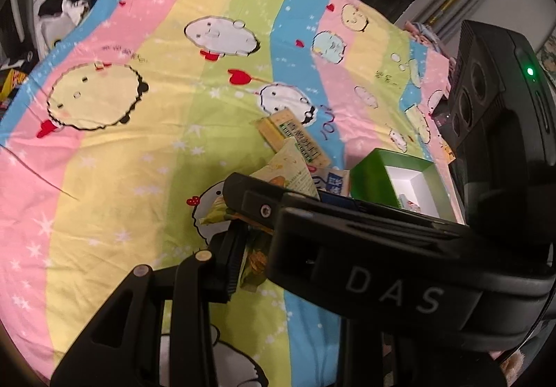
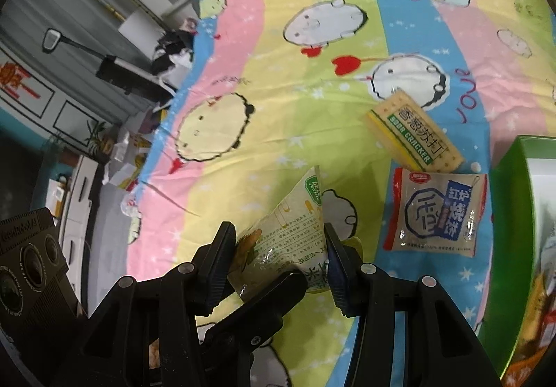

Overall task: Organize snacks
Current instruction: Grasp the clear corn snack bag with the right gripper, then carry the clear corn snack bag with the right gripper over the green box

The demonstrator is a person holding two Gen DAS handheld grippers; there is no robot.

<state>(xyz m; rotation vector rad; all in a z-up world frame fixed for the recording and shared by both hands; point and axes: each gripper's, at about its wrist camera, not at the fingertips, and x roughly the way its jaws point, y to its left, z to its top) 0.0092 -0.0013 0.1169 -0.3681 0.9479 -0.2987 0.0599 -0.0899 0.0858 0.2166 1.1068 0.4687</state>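
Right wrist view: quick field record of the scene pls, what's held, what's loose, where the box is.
surface: striped cartoon bedsheet
right claw: shut on pale green snack packet
left claw: shut on the same packet, from the other side
loose on sheet: soda cracker pack; red and blue biscuit packet, touching it
green box: open, at right edge, some snacks inside

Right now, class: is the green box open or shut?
Open: the green box has no lid on, and its white inside shows from above.
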